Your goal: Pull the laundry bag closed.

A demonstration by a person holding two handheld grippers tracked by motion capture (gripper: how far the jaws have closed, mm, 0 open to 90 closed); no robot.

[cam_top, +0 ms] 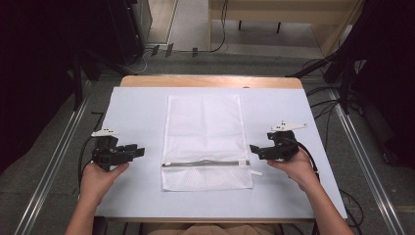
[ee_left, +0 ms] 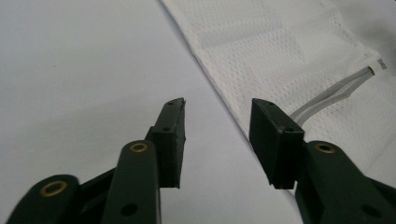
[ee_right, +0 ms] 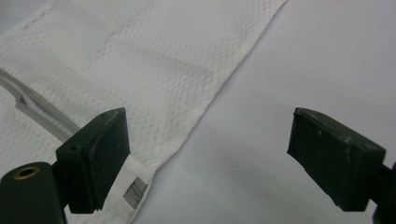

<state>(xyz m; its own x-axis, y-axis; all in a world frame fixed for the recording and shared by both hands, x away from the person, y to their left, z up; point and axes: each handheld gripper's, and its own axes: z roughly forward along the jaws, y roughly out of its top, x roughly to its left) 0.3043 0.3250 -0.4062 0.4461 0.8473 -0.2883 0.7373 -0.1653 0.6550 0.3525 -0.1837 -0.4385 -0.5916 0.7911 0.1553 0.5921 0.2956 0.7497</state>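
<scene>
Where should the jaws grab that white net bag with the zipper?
Probably by a side edge near the grey zipper. The white mesh zipper bag lies flat on the pale table cover, so its thin edges are easiest to pinch. The open left gripper could slide in low from its side, the open right gripper from the other.

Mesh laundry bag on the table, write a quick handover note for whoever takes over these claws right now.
Left claw: open, holding nothing, just off the left edge of the mesh laundry bag, near its zipper.
Right claw: open, holding nothing, off the bag's right edge at the zipper's end.
The bag lies flat and unfolded in the middle of the table, zipper along the near end; whether it is fully shut I cannot tell.
Done: nothing visible yet; bag untouched.
Left: probably gripping the bag's sides and handling it.
</scene>
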